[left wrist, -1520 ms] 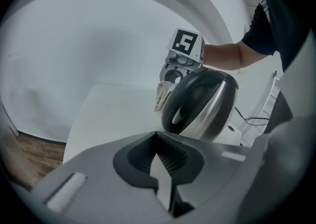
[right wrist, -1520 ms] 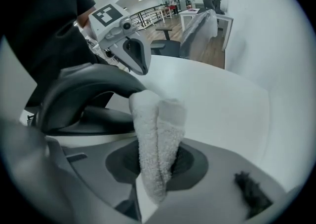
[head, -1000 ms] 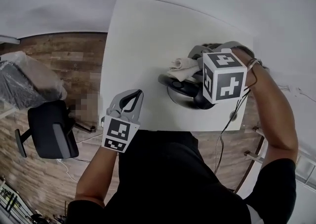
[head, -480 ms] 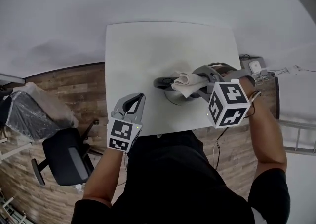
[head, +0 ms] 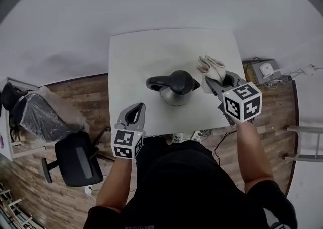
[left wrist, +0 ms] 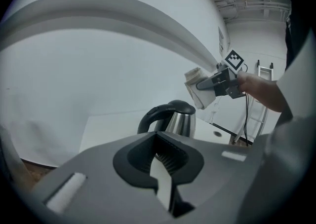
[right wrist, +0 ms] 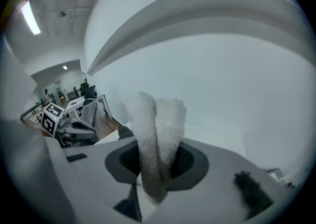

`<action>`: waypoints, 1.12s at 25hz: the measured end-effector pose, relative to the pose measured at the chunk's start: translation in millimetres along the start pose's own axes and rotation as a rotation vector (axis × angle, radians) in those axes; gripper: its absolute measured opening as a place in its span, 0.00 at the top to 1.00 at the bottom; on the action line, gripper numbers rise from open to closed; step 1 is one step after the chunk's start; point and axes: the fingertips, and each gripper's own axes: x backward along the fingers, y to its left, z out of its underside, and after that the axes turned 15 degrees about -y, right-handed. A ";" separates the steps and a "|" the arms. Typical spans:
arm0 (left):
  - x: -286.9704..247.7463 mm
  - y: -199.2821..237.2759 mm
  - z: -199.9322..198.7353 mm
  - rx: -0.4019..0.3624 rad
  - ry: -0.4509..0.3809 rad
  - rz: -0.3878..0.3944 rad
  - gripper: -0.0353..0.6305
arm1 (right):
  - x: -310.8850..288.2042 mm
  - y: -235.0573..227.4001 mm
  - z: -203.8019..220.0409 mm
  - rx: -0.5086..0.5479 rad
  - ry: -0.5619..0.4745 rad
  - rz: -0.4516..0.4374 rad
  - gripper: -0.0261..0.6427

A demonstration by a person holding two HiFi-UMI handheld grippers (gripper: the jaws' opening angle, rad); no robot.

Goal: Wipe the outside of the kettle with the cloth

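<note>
The left gripper (head: 135,110) sits at the near left edge of the white rectangular tabletop (head: 136,56), its fingers closed together on nothing. Beyond it, near the middle of the tabletop, the stainless steel kettle with a black lid and handle (head: 175,88) stands upright, its handle pointing left. To the kettle's right, the right gripper (head: 212,82) has its fingers clenched on the folded cream terry cloth (head: 212,66). The cloth sticks out past the fingertips, near the kettle's right side but apart from it.
</note>
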 end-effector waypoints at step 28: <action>32.7 102.0 28.3 0.157 0.043 0.393 0.94 | -61.1 63.5 17.5 0.507 0.534 0.515 0.81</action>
